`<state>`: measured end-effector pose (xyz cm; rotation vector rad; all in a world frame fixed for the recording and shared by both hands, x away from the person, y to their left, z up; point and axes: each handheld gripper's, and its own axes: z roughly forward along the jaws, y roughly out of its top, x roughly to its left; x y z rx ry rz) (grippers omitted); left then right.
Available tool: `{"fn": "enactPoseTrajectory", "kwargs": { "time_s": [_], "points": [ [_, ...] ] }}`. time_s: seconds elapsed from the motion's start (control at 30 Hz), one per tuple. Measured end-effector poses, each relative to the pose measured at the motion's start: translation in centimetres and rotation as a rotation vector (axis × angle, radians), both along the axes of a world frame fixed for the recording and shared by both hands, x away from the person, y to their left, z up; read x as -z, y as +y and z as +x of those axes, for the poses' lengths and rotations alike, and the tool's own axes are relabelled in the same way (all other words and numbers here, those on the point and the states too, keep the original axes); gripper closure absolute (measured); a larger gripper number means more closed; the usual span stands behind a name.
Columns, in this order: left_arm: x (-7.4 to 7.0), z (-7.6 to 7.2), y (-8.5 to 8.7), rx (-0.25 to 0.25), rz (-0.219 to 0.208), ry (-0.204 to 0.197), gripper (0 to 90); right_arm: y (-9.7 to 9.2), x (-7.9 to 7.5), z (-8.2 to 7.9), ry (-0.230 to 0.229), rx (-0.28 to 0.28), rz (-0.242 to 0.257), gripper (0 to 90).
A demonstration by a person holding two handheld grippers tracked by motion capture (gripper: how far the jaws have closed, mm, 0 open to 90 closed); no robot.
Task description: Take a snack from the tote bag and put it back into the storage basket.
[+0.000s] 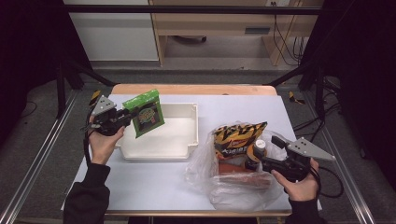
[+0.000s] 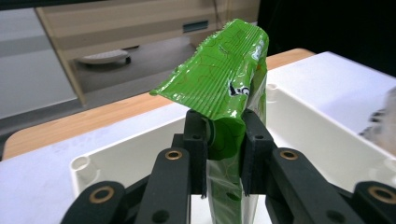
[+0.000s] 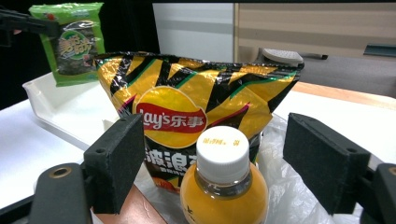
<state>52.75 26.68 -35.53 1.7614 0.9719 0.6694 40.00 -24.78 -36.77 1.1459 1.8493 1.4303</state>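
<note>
Your left gripper (image 1: 125,116) is clamped on the upper edge of the green snack packet (image 1: 148,114), which hangs over the white tray (image 1: 187,144). The grip is shallow on crinkled foil, so a quick swing could let it slip. Your right gripper (image 3: 219,158) stands apart around the orange bottle (image 3: 223,186); closing off-centre could tip it against the chip bag (image 3: 187,98).

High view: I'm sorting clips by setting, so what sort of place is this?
Probably a lab or office recording station: a white table framed by metal rails, loose cables on the floor, and wooden office furniture behind.
</note>
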Motion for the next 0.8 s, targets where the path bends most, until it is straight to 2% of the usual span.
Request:
{"fn": "enactPoseTrajectory", "kwargs": {
  "time_s": [0.1,0.3,0.8],
  "points": [
    [0.7,1.2,0.4,-0.037,0.009,0.018,75.3,0.1,0.2,0.1,0.006,0.000,-0.003,21.3],
    [1.7,2.9,1.1,-0.075,0.018,0.034,75.3,0.2,0.5,0.4,0.016,-0.001,-0.005,21.3],
    [3.9,5.4,2.5,-0.168,0.057,0.078,75.1,0.0,0.7,0.7,0.025,0.003,-0.003,21.3]
  ]
}}
